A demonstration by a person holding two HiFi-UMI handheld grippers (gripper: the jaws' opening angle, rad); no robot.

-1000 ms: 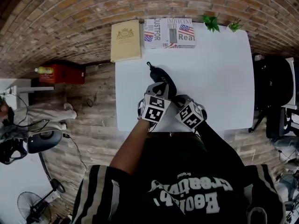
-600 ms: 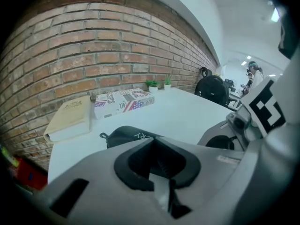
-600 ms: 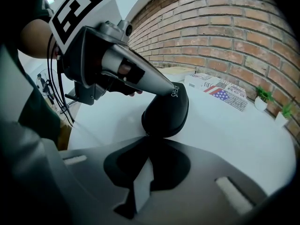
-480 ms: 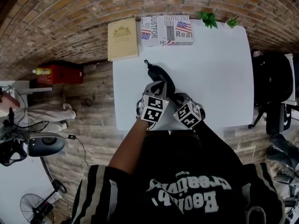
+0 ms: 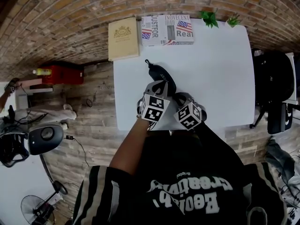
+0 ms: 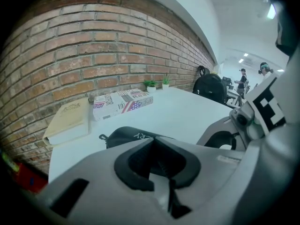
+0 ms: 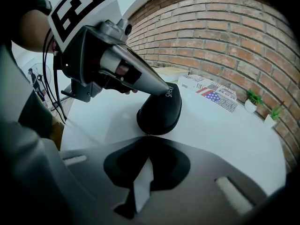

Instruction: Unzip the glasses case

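Note:
The black glasses case (image 5: 159, 71) lies on the white table (image 5: 220, 74), its far end with a small loop towards the books. My left gripper (image 5: 161, 84) comes down onto the case's top; in the right gripper view its fingers (image 7: 165, 89) taper to a closed point that touches the shell. Its jaws have just been closing, and I see nothing between them (image 6: 152, 142). My right gripper (image 7: 145, 137) is shut with its tips at the near rim of the case (image 7: 159, 114). Whether it pinches the zipper pull is hidden.
At the table's far edge lie a tan book (image 5: 123, 38) and a flag-printed box (image 5: 168, 29), with two small plants (image 5: 209, 18) at the far right. A black chair with a bag (image 5: 274, 86) stands to the right. A red box (image 5: 58, 72) sits on the floor at the left.

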